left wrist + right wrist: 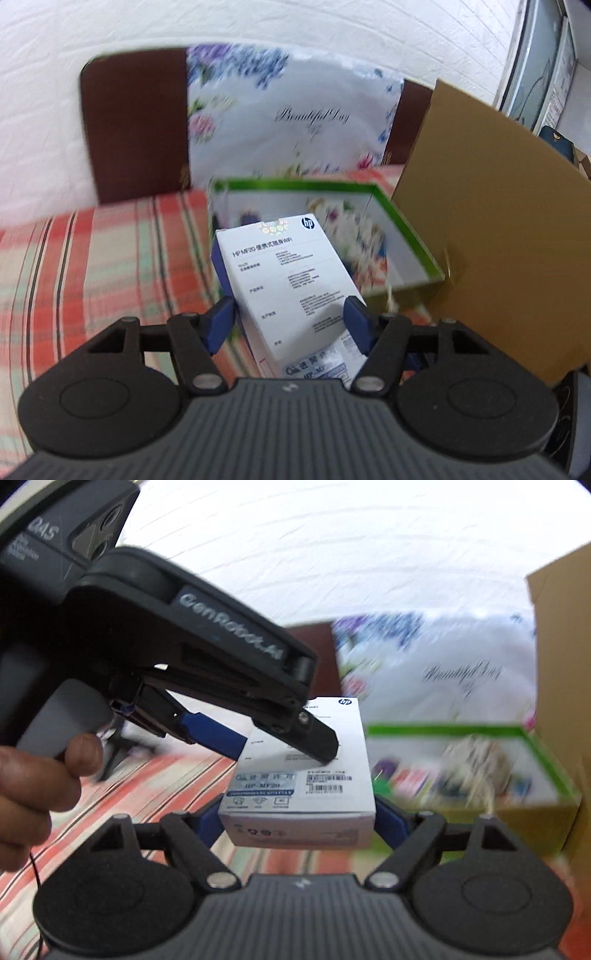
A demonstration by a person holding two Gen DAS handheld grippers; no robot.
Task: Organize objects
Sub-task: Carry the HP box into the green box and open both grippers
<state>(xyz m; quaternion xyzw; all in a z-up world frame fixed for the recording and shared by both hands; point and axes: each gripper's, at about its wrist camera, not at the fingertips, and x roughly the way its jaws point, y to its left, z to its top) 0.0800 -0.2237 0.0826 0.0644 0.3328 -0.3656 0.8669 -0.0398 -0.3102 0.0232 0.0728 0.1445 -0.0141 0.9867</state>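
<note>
A white HP box (280,280) with a printed label hangs above the striped cloth, its label end toward both cameras. My left gripper (288,321) reaches over it from the upper left. One blue pad (221,321) meets the box's left side and the other lies on its top face near the right edge. In the right wrist view my right gripper (299,823) clamps the near end of the box (299,775) across its width. The left gripper (286,751) crosses above, held by a hand (33,786).
Behind the HP box an open green-rimmed box (406,229) with a floral lining sits on the red striped cloth (92,258). A floral lid (295,110) leans on a dark brown panel (136,125). A tall cardboard flap (498,221) walls off the right side.
</note>
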